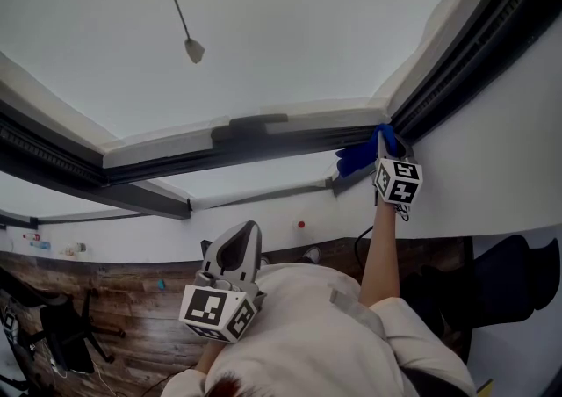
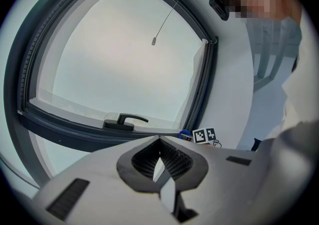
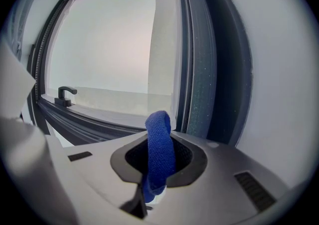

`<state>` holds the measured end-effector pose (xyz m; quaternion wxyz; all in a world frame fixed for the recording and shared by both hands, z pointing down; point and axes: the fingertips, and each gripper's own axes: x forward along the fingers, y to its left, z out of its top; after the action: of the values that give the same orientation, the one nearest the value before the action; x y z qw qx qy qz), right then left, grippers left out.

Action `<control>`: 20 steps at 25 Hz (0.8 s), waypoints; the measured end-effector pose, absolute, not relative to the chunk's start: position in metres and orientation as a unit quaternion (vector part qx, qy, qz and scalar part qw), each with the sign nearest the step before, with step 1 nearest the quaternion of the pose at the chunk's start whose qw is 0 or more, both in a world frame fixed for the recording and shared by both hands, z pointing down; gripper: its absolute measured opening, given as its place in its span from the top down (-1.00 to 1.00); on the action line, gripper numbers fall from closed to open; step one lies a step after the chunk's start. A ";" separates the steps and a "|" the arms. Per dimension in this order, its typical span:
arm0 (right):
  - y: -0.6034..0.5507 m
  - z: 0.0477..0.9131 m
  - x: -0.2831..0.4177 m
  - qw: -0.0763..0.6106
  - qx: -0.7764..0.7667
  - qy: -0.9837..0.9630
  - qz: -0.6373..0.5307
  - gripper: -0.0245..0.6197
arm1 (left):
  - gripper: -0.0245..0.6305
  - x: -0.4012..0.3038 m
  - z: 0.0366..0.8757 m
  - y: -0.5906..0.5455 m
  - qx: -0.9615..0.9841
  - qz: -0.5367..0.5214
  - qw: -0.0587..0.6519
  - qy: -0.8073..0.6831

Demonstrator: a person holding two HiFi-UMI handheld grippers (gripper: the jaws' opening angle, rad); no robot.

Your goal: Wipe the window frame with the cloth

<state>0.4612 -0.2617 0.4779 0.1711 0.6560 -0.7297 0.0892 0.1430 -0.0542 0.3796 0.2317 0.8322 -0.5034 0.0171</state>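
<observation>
- Window frame [image 1: 290, 144]: dark, rigid and fixed. Two rails meet in a corner against the white wall [image 1: 492, 167], so side room is tight there. The long rail running away from the corner offers open travel.
- Left gripper [image 2: 162, 164]: jaws together on nothing, held low, well apart from the frame.
- Right gripper [image 3: 158, 169]: jaws clamped on the cloth, raised to the corner.
- Cloth [image 3: 159, 149]: blue, soft, light and pliant. A folded band stands proud of the jaws and appears to touch the frame, though contact is unclear. The bunched-middle grip looks sound, leaving a free fold to enter the grooves.
- Handle [image 2: 124, 121]: projects from the rail, a likely snag.
</observation>
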 end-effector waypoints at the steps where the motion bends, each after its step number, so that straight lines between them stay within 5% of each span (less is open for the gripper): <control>1: -0.261 0.478 0.461 0.171 0.658 -0.728 0.089 0.77 | 0.91 0.142 0.380 -0.054 0.832 0.016 0.232 -0.503; 11: -0.256 0.465 0.441 0.144 0.662 -0.728 0.106 0.77 | 0.91 0.130 0.381 -0.051 0.833 0.013 0.239 -0.500; 20: -0.238 0.452 0.274 0.131 0.533 -0.831 0.088 0.77 | 0.91 0.105 0.382 -0.039 0.836 0.014 0.246 -0.491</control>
<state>0.2742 -0.2380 0.4518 0.1314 0.5330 -0.8313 0.0876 0.1049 -0.0393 0.3821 0.2459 0.8357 -0.4908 0.0143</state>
